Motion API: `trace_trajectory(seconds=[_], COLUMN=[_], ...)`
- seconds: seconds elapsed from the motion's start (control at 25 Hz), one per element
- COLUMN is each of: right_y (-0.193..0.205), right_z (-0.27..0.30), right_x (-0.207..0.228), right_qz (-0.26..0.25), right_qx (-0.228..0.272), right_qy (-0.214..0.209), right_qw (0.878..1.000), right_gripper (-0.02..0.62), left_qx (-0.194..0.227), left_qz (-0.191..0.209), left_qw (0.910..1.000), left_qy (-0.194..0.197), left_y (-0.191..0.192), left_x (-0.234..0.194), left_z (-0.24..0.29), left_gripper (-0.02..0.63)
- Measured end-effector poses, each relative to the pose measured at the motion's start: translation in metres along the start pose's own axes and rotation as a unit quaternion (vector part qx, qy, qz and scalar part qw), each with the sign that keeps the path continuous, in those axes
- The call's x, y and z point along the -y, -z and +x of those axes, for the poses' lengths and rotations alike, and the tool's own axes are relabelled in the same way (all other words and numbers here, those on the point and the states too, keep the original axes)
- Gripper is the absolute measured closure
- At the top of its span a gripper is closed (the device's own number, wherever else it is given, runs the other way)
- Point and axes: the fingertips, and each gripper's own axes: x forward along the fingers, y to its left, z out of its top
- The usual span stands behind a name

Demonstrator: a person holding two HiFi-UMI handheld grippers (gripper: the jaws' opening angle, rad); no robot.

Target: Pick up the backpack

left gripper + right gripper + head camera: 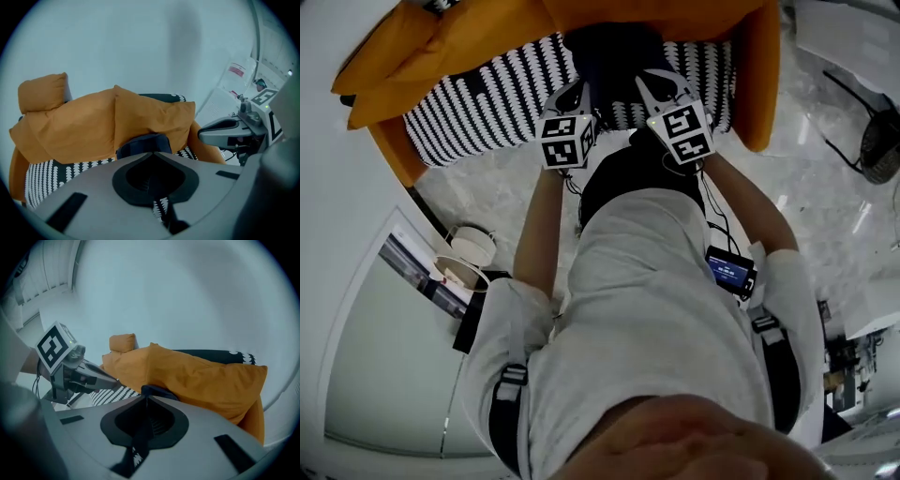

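I wear a white shirt (647, 281) with black straps (502, 427); my grey left claw (578, 89) and right claw (657, 81) carry black-and-white marker cubes (567, 141).

A dark navy backpack (614, 58) sits on the seat of an orange armchair (759, 75), on a black-and-white patterned cover (487, 94). It lies towards the back of the seat, just in front of the orange back cushions (93, 126). From above it reads as a dark shape in the middle of the seat, with patterned cover showing on both sides. From low down only its rounded upper part shows, soft fabric with faint seams. Straps and zips cannot be made out.
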Motion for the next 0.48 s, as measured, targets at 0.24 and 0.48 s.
trace_trajectory(seconds=[0.24,0.48], right_y=[-0.008,-0.005], right_z=[0.032,0.052], right_x=[0.033,0.058], right_qz=[0.005,0.014], right_qx=[0.015,0.003], right_qy=[0.036,0.050], right_qw=[0.999,0.999], right_gripper=[0.554,0.554], left_qx=[-0.006,-0.007], left_qz=[-0.009,-0.035], left_qw=[0.9998,0.9990], left_qy=[-0.016,-0.029], left_y=[-0.002,0.005], left_x=[-0.024,-0.043], left_z=[0.043,0.072], left_gripper=[0.594,0.594])
